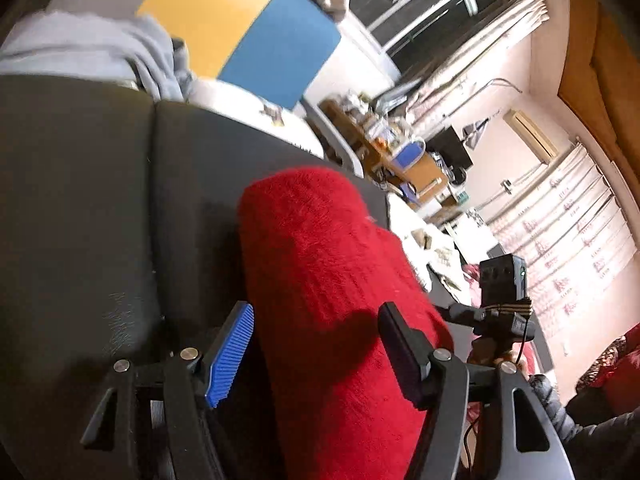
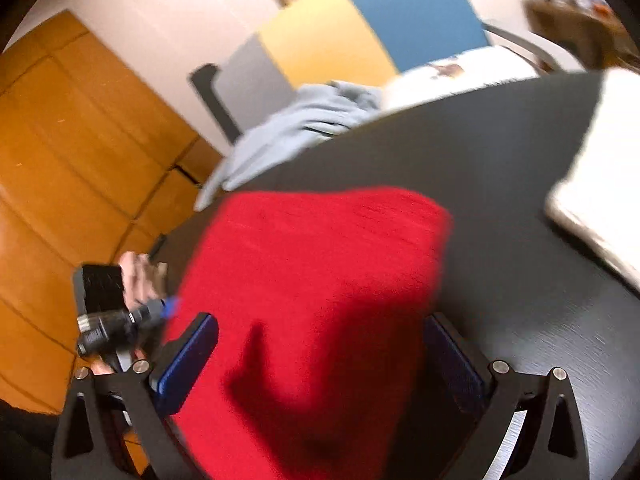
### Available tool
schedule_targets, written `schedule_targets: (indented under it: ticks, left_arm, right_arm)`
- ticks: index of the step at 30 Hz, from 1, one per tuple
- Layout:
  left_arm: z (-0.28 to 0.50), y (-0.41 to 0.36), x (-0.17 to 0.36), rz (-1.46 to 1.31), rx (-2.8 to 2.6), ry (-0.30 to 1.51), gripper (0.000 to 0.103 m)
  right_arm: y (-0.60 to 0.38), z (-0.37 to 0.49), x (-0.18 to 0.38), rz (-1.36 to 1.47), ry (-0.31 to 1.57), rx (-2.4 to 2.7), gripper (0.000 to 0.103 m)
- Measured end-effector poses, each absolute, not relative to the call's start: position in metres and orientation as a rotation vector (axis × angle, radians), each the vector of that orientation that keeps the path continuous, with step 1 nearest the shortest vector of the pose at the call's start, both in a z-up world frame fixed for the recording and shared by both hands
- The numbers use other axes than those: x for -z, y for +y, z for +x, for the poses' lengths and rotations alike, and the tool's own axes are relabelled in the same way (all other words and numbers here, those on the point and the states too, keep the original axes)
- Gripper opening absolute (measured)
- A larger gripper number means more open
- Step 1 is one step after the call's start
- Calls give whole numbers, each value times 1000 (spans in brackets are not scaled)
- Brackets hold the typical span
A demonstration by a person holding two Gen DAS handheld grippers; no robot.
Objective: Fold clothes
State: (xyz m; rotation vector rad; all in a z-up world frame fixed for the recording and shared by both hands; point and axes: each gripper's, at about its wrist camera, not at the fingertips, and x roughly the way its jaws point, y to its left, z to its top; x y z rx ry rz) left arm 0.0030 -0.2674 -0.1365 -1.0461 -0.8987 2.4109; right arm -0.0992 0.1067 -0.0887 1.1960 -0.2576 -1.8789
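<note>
A pale blue garment (image 1: 92,52) lies bunched at the far left edge of the dark table (image 1: 76,200). The folded red sweater (image 1: 332,280) lies flat on that table. The left gripper (image 1: 316,352) straddles it, spread wide; the right gripper (image 2: 320,364) does likewise (its view is blurred).

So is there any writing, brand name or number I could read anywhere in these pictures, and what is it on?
None can be read.
Red marks on the white wall panels: too small and blurred.
Small print on the white item beyond the black table: blurred.
Red garment, grey cloth: no lettering visible.
</note>
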Motion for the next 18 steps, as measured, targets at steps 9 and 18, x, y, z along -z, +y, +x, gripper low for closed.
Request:
schedule_targets:
  ticks: [9,18]
  left_arm:
    - [-14,-240,158,-1117,-2319,-886,68]
    - [54,-254,139,-947,-2364,-1084,44]
  right_arm:
    - [65,-94,119,1160,-268,1757,103]
    - [33,-69,118,1137,-342,1634,56]
